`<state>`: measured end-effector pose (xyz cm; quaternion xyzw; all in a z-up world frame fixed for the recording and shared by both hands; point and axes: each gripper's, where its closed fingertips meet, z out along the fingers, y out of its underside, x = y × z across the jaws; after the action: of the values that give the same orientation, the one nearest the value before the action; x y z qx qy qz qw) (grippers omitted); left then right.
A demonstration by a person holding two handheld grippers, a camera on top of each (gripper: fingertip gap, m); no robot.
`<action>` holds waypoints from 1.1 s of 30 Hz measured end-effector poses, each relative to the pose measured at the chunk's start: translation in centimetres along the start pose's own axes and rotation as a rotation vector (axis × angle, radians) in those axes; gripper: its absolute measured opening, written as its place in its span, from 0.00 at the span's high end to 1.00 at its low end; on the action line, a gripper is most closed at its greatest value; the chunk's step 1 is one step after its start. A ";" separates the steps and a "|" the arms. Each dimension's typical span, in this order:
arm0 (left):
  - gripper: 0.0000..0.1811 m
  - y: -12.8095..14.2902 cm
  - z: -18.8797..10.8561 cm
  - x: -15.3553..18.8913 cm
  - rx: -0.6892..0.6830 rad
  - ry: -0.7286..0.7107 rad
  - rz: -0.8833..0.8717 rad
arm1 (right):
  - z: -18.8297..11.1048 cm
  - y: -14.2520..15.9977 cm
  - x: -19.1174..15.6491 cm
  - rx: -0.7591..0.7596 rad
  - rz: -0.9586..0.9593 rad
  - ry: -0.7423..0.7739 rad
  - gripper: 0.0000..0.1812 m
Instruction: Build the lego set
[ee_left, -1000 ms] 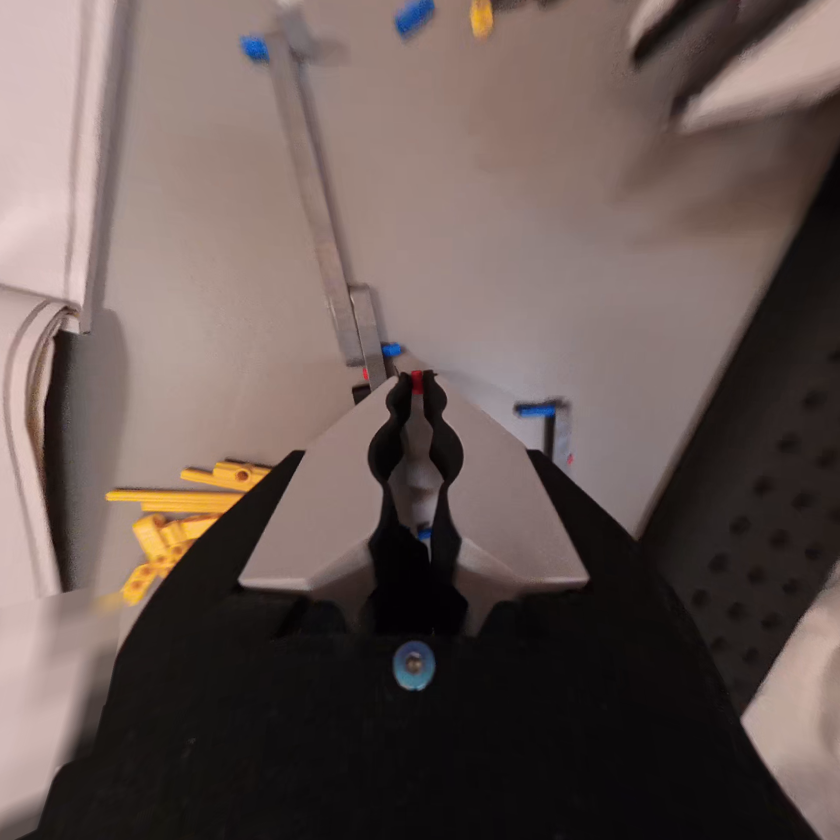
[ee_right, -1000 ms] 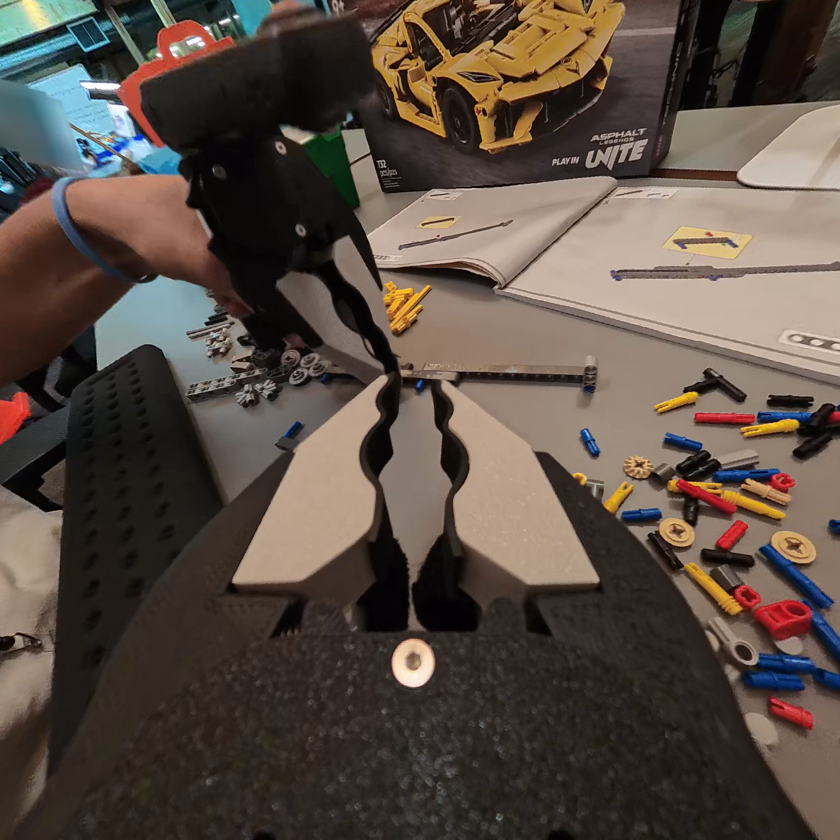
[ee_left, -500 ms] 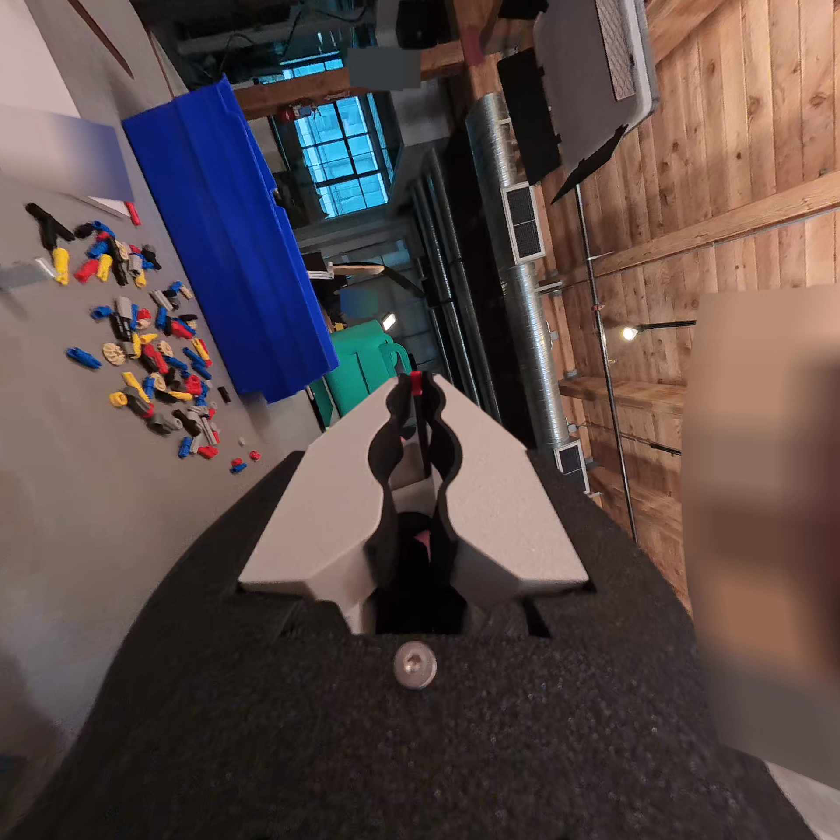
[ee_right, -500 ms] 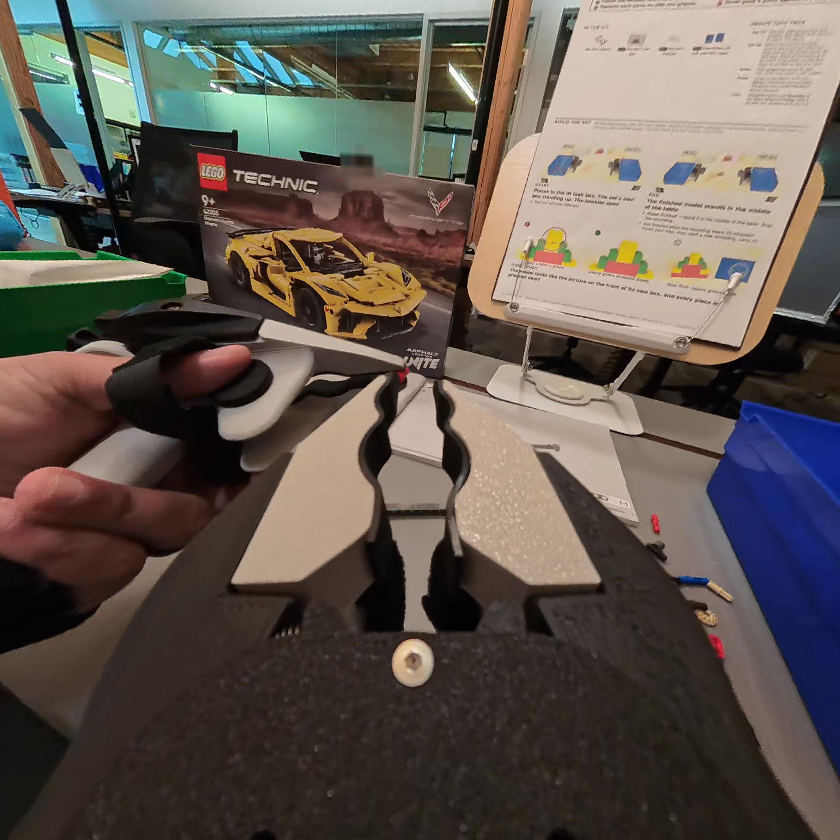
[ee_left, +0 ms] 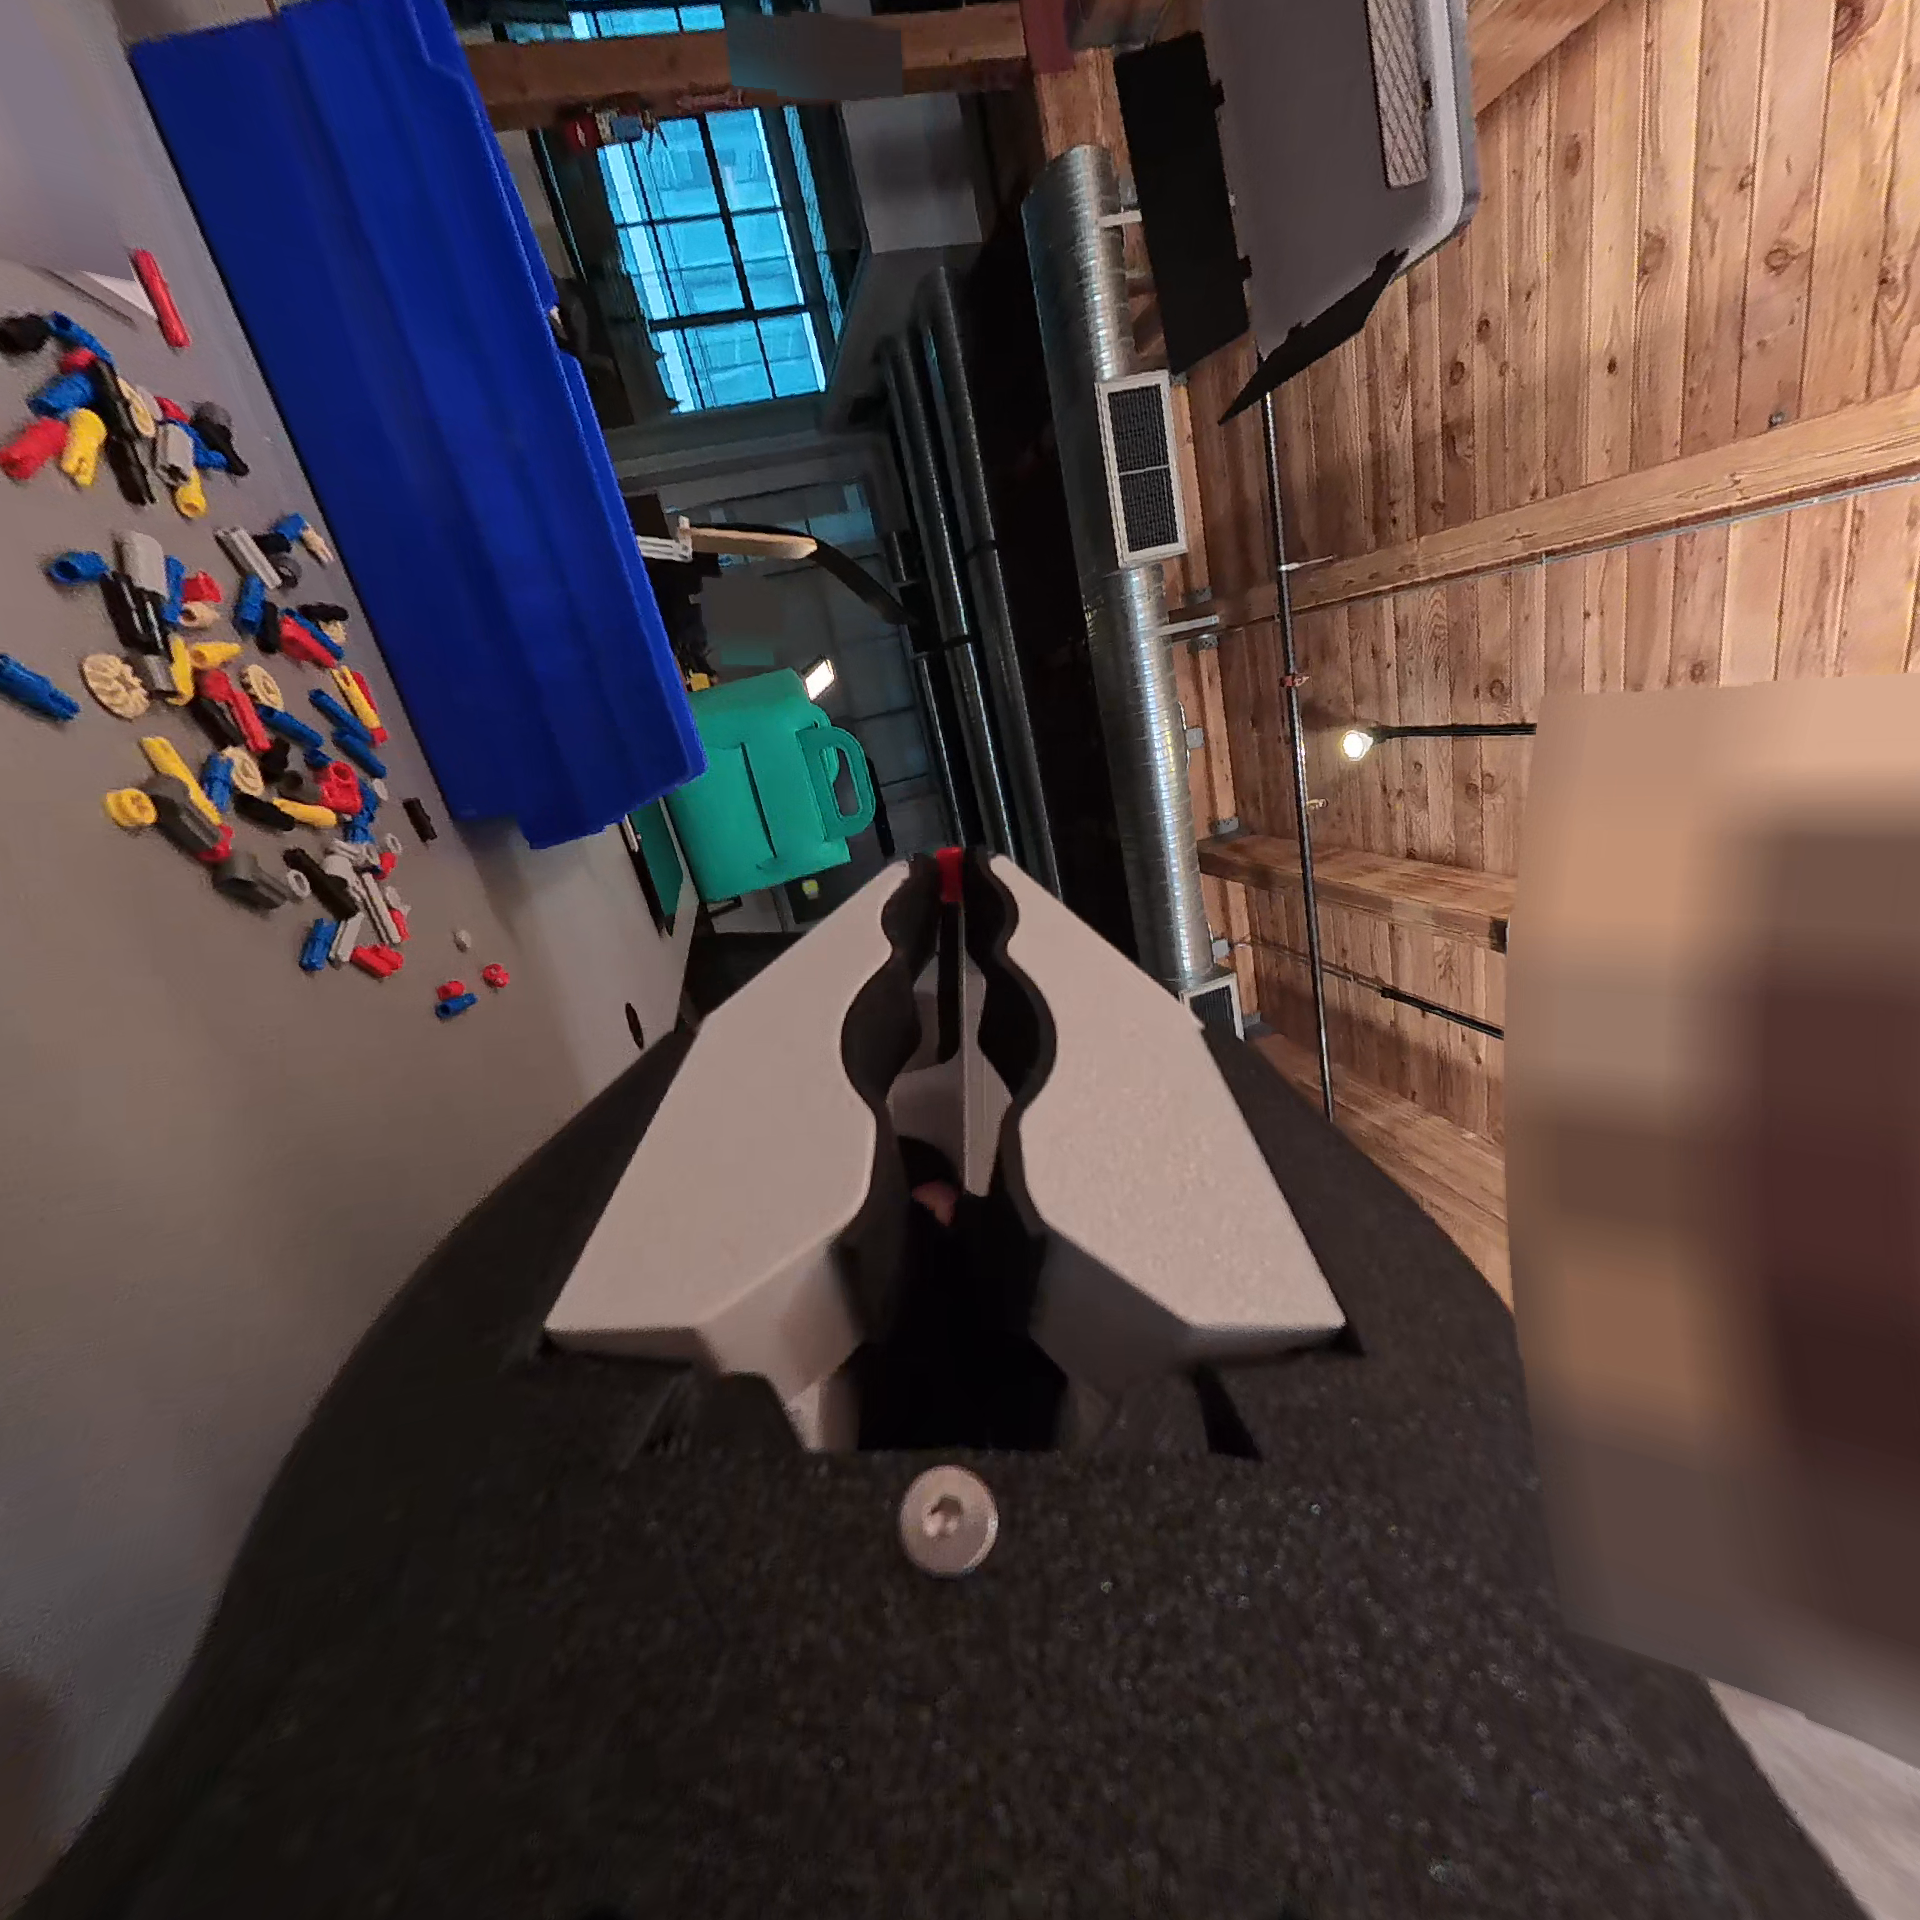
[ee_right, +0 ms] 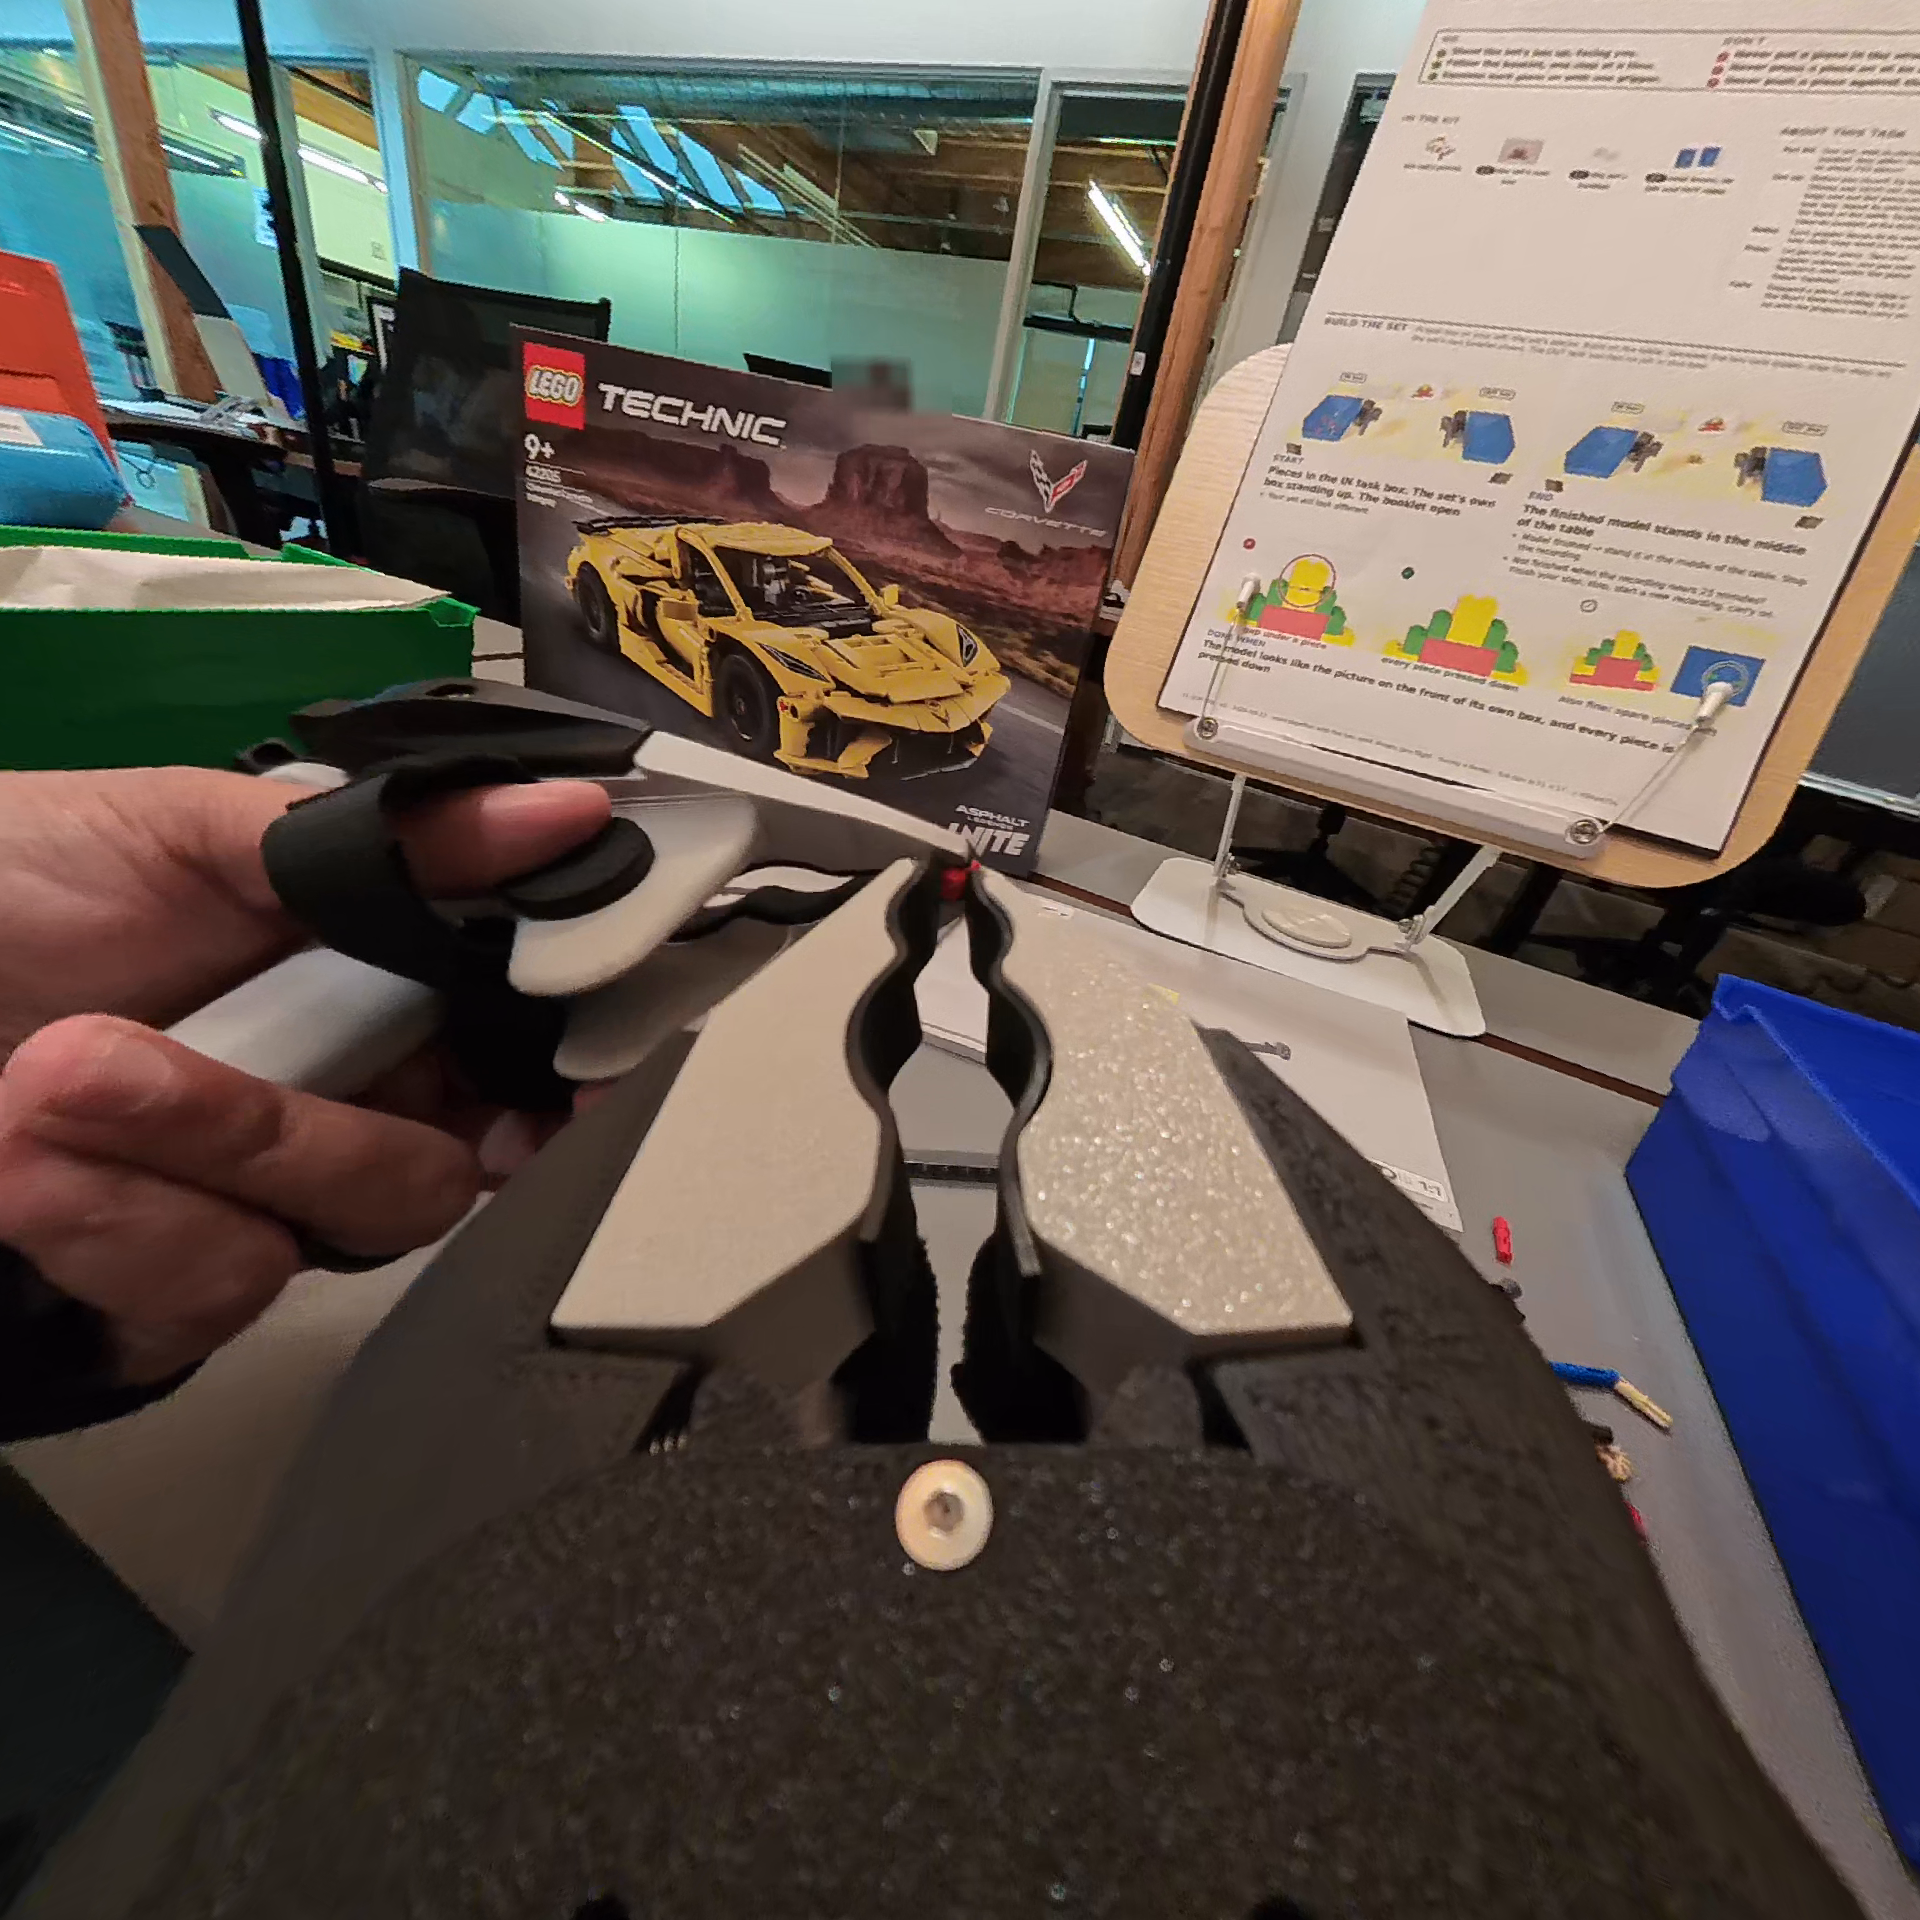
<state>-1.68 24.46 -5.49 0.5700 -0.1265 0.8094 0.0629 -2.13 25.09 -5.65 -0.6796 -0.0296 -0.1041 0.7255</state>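
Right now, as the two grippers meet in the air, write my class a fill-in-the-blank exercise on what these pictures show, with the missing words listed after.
1. The left gripper is shut on a small ____ pin.
2. The right gripper has its fingertips on either side of that pin, with its jaws ____.
3. The box standing on the table pictures a ____ car.
4. The bin behind the loose pieces is ____.

Missing words: red; open; yellow; blue

Rough matt black foam backs the right gripper [ee_right: 948, 883]; glossy cardboard set box [ee_right: 810, 582]; smooth blue plastic bin [ee_right: 1808, 1226].
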 end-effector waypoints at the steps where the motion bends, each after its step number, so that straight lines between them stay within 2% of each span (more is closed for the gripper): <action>1: 0.99 0.1 -0.1 0.0 -0.011 0.001 -0.010 | 0.0 0.0 -0.2 0.002 -0.012 -0.012 0.97; 6: 0.98 0.0 -0.5 -0.1 -0.026 -0.011 -0.044 | 0.1 0.5 -0.3 -0.025 -0.062 -0.010 0.96; 13: 0.98 0.4 -0.7 -0.1 -0.087 -0.048 0.028 | -0.1 0.4 -0.7 -0.010 -0.092 -0.032 0.97; 20: 0.99 1.5 -2.0 0.2 -0.240 -0.060 0.162 | -1.0 0.3 -2.2 0.031 0.091 -0.319 0.98; 25: 0.99 2.8 -2.7 0.1 -0.358 -0.081 0.205 | -2.3 0.5 -3.3 0.035 0.093 -0.491 0.98; 33: 0.99 2.8 -2.9 0.4 -0.377 -0.081 0.207 | -2.2 0.3 -3.5 0.056 0.025 -0.448 0.98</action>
<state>-5.16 22.52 -6.47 0.5643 -0.3357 0.7500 0.0798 -5.71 23.30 -6.72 -0.6657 -0.1845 0.0594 0.7206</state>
